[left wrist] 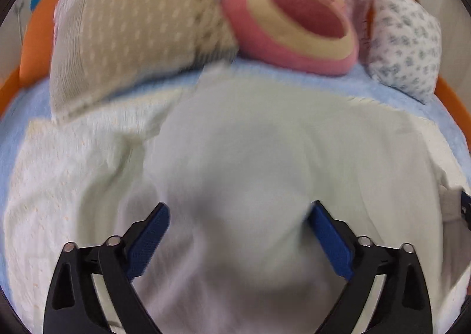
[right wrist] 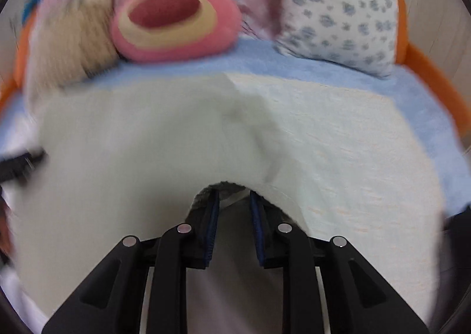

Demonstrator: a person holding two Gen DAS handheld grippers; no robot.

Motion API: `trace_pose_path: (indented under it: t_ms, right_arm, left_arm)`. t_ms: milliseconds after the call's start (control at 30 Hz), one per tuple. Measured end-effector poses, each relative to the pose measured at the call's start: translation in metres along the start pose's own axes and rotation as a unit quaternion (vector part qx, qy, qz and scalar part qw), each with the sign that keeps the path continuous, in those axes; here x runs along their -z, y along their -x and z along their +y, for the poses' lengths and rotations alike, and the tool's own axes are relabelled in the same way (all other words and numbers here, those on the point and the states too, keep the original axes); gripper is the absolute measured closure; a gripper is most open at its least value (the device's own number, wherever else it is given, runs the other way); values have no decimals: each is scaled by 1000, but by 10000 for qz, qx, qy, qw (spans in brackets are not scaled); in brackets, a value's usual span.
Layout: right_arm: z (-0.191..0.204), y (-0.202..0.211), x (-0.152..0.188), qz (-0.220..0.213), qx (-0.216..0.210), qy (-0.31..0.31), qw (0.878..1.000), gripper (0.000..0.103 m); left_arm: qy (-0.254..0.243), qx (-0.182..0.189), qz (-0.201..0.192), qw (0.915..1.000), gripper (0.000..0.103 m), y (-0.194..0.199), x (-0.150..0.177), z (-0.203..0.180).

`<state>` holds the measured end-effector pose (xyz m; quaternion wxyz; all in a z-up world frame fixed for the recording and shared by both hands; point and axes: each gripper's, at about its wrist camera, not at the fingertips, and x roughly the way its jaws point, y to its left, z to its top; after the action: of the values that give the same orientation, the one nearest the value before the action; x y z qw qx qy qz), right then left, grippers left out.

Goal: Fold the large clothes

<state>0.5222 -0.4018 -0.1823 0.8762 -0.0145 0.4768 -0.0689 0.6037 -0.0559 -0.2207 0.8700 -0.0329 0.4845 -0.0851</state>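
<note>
Right wrist: right tongs (right wrist: 234, 201) narrow, seemingly pinching pale garment (right wrist: 147, 142); left tongs (left wrist: 238, 216) wide.

**Two wrist views, close over the bed**

Both cameras look forward and down along their fingers, close above the pale cream garment (left wrist: 250, 142), facing the headboard end. Both share the round pink plush toy (right wrist: 173, 18) and the white blue-flowered pillow (left wrist: 406, 48).

Far side blocked: beige pillow (left wrist: 132, 36), pink plush (left wrist: 294, 24), floral pillow (left wrist: 409, 42) crowd bed head. Blue sheet (right wrist: 294, 64) strip before them passable.
</note>
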Motion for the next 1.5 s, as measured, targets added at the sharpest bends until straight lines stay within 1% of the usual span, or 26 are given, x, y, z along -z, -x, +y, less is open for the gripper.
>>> trace_pose_path:
  t_ms: [100, 133, 200, 300, 367, 400, 433, 467, 500, 600, 700, 767, 800, 867, 900, 933, 1000, 1067, 1100, 1167, 1233, 1300, 1333, 1400, 1467, 1500]
  right_arm:
    - [-43, -11, 25, 302, 373, 85, 9988, 84]
    - [-58, -15, 34, 414, 52, 43, 9991, 84]
    - [-71, -15, 45, 531, -251, -78, 9982, 84]
    - [-62, 10, 42, 314, -60, 152, 9994, 82]
    - [-59, 37, 31, 136, -234, 109, 9996, 81]
    - [-60, 49, 27, 23, -300, 92, 9995, 73]
    - [-61, 65, 21, -178, -216, 102, 9996, 62]
    - [-61, 81, 14, -400, -172, 102, 9990, 57]
    - [-59, 94, 7, -534, -259, 87, 9982, 50]
    - [-45, 120, -13, -864, -569, 135, 9945, 48]
    - [-23, 115, -42, -923, -1467, -207, 9847, 48]
    - [-9, 93, -58, -792, -2049, -480, 9744, 50]
    - [2, 73, -68, -738, -2039, -504, 9749, 50]
    - [8, 47, -79, -675, -1659, -501, 9826, 51]
    - [8, 29, -83, -580, -1522, -598, 9848, 53]
    - [6, 13, -85, -448, -1513, -685, 9851, 63]
    - [2, -19, -84, -193, -1499, -807, 9852, 67]
    - [5, -42, -78, 12, -1433, -678, 9874, 70]
    - [5, -52, -74, 104, -1337, -546, 9895, 75]
    - [4, -70, -69, 221, -1010, -452, 9936, 76]
    - [-6, -89, -61, 285, -544, -496, 9969, 76]
    - [-20, -107, -51, 279, -189, -577, 9978, 76]
    - [-27, -112, -47, 249, -333, -765, 9962, 76]
    - [-35, -115, -41, 149, -464, -992, 9939, 77]
    - [-26, -109, -42, 67, -176, -739, 9971, 76]
    - [-23, -103, -42, -38, -104, -617, 9980, 74]
  left_arm:
    - [354, 598, -82, 9975, 2, -16, 4, 23]
    - [412, 657, -138, 9969, 2, -19, 3, 25]
    - [335, 535, -265, 9977, 2, -21, 5, 20]
    - [201, 375, -234, 9988, 2, -14, 3, 14]
    - [86, 264, -271, 9992, 2, 6, 4, 13]
    - [-19, 226, -319, 9992, 2, 16, 5, 12]
    - [-213, 58, -416, 9989, 2, 32, 8, 10]
    - [-333, 11, -515, 9981, 2, 47, 10, 10]
    - [-380, 88, -584, 9975, 2, 61, 11, 11]
    - [-134, 401, -882, 9952, 2, 109, 6, 21]
    - [62, 620, -960, 9934, 2, 121, -12, 22]
    - [97, 668, -934, 9933, 2, 113, -21, 20]
    - [64, 589, -877, 9944, 2, 105, -26, 19]
    - [65, 91, -608, 9981, 2, 76, -35, 29]
    - [200, -4, -461, 9987, 2, 62, -36, 39]
    - [326, -37, -335, 9989, 2, 51, -34, 47]
    - [586, -81, -77, 9982, 2, 25, -31, 66]
    - [558, -419, 94, 9975, 2, 5, -27, 78]
    - [525, -520, 161, 9971, 2, -2, -25, 82]
    - [588, -844, 291, 9943, 2, -19, -17, 99]
    - [953, -839, 285, 9915, 2, -27, -8, 123]
    - [1383, -542, 108, 9888, 2, -29, 1, 144]
    - [1432, -525, -18, 9883, 2, -28, 4, 147]
    - [1241, -834, -75, 9887, 2, -31, 6, 138]
    - [1023, -1170, -14, 9878, 2, -29, 4, 128]
    - [995, -1213, -6, 9876, 2, -24, 4, 125]
